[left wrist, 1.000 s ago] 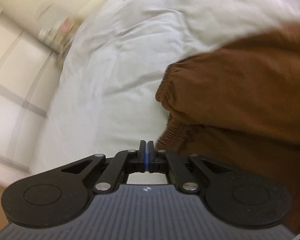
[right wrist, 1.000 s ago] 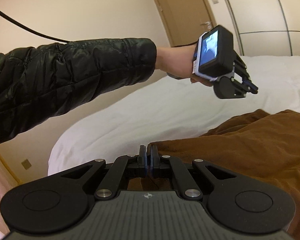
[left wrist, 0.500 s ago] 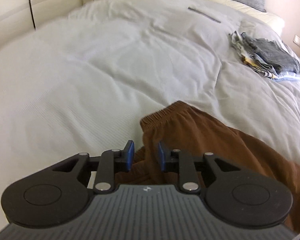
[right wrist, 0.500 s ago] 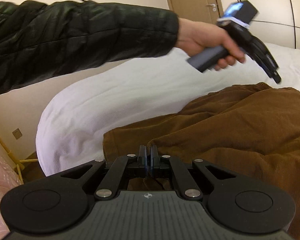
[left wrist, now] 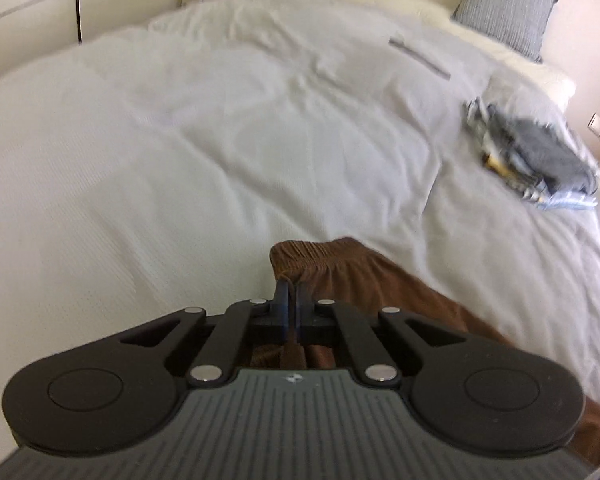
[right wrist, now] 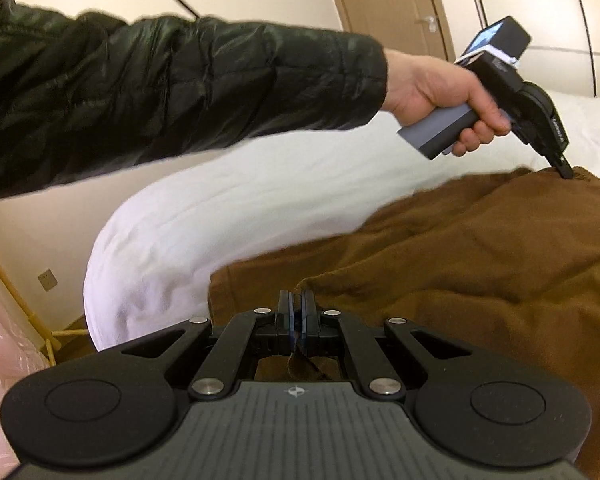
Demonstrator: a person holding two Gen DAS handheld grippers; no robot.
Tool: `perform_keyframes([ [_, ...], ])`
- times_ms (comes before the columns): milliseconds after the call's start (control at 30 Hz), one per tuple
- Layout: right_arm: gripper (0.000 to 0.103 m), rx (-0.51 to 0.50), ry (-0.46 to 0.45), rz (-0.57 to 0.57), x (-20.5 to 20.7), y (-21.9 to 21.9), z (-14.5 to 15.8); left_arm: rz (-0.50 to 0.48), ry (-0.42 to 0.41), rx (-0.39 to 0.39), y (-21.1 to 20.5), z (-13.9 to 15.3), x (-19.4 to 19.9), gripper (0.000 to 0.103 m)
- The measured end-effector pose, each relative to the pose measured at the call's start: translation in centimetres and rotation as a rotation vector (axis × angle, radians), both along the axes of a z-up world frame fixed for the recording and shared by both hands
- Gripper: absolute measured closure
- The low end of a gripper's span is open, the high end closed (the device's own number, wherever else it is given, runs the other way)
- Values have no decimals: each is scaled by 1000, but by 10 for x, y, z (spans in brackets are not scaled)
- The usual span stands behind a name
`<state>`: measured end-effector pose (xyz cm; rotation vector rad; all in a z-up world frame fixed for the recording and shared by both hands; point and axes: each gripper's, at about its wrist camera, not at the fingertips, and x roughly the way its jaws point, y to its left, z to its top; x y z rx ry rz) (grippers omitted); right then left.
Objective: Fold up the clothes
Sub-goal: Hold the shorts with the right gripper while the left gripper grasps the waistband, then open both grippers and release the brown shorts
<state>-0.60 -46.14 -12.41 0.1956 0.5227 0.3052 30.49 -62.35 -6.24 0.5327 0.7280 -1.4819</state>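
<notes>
Brown trousers (left wrist: 364, 280) with an elastic waistband lie on a white bed (left wrist: 220, 152). My left gripper (left wrist: 290, 294) is shut on the waistband's near corner; brown cloth shows between its pads. Seen from the right wrist, the same trousers (right wrist: 480, 248) spread across the bed (right wrist: 228, 216). My right gripper (right wrist: 296, 306) is shut on a brown edge at the near end. Farther off, the left gripper (right wrist: 565, 171) pinches the far edge, held by a hand (right wrist: 440, 92) with a black sleeve (right wrist: 160, 92).
A stack of folded clothes (left wrist: 536, 160) sits at the bed's right side. A grey pillow (left wrist: 504, 8) lies at the head. A door (right wrist: 384, 0) and wall panels stand beyond the bed. A wall socket (right wrist: 46, 280) is low on the left.
The left gripper swung over the bed, came down open on the waistband corner, and shut on it. The right gripper stayed shut on its edge while the trousers spread flatter.
</notes>
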Motion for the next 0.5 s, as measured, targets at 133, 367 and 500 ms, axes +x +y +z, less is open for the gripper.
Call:
perform_keyframes([
  [133,100,-3,-51,16,-2,6,15,10,-42,0,18,16,9,103],
  [367,100,24,-65,68,19,26,14,42,-98,48,48,4,25,103],
  [500,100,22,-51,89,38,43,7,69,-112,74,58,-15,34,102],
])
